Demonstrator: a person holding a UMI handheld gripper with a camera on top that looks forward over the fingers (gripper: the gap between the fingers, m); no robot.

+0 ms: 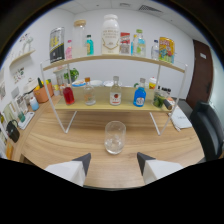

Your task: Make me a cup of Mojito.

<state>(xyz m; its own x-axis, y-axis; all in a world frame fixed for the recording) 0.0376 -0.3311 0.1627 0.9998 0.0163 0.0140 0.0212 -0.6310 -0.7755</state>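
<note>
A clear empty glass (115, 137) stands on the wooden table (60, 145), just ahead of my fingers and centred between them. My gripper (113, 162) is open, and nothing is between its fingertips. Beyond the glass a two-tier white wire shelf (112, 102) holds bottles. On the lower tier stand a red-liquid bottle (68, 94), a clear bottle (89, 93), a bottle with a red label (115, 93) and a blue bottle (140, 95). Green items (72, 75) sit at the left end.
The top tier carries a large white jar (110, 34), a yellow-black can (57, 45) and several small bottles. An orange pot (41, 93) stands left of the shelf. A black chair (210, 127) is at the right. A dark door (202, 65) is behind.
</note>
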